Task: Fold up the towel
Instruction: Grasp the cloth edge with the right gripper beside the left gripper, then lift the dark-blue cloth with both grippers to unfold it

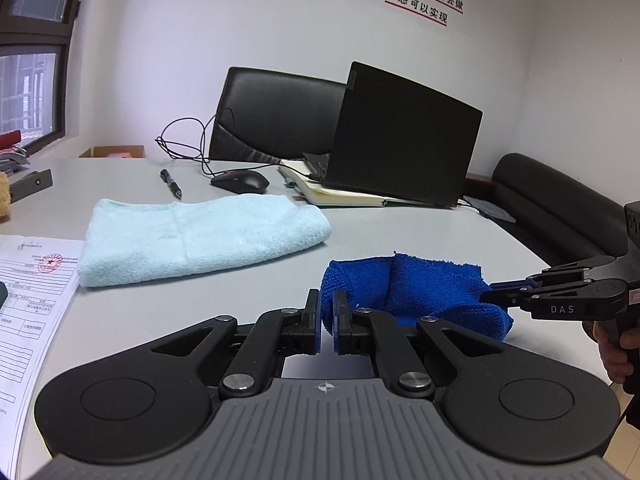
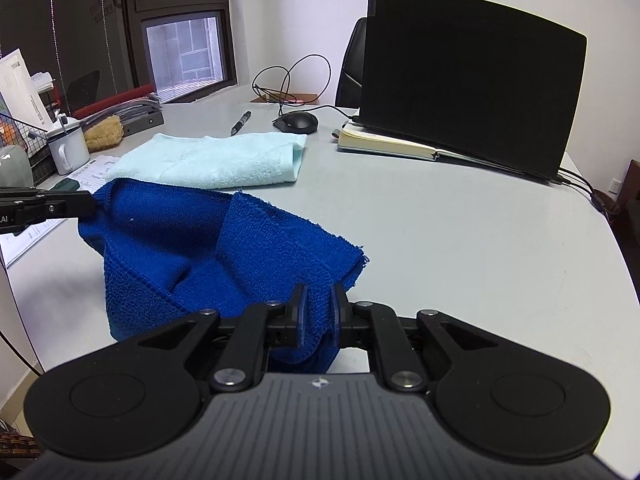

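A dark blue towel (image 1: 404,292) (image 2: 224,256) hangs loosely folded between my two grippers, sagging onto the grey table (image 2: 460,240). My left gripper (image 1: 326,312) is shut on the towel's left corner; in the right wrist view its fingers (image 2: 72,204) come in from the left edge. My right gripper (image 2: 319,312) has a thick fold of the towel's other end between its pads, and the cloth fills the gap. From the left wrist camera its fingertips (image 1: 490,294) show against the towel's right edge, with a hand on the handle.
A folded light blue towel (image 1: 192,236) (image 2: 212,158) lies just behind the blue one. Farther back are a pen (image 1: 171,184), a mouse (image 1: 240,182) with cable, and a laptop (image 1: 400,136) on a notebook. Papers (image 1: 32,292) lie left; a mug (image 2: 68,148) stands far left.
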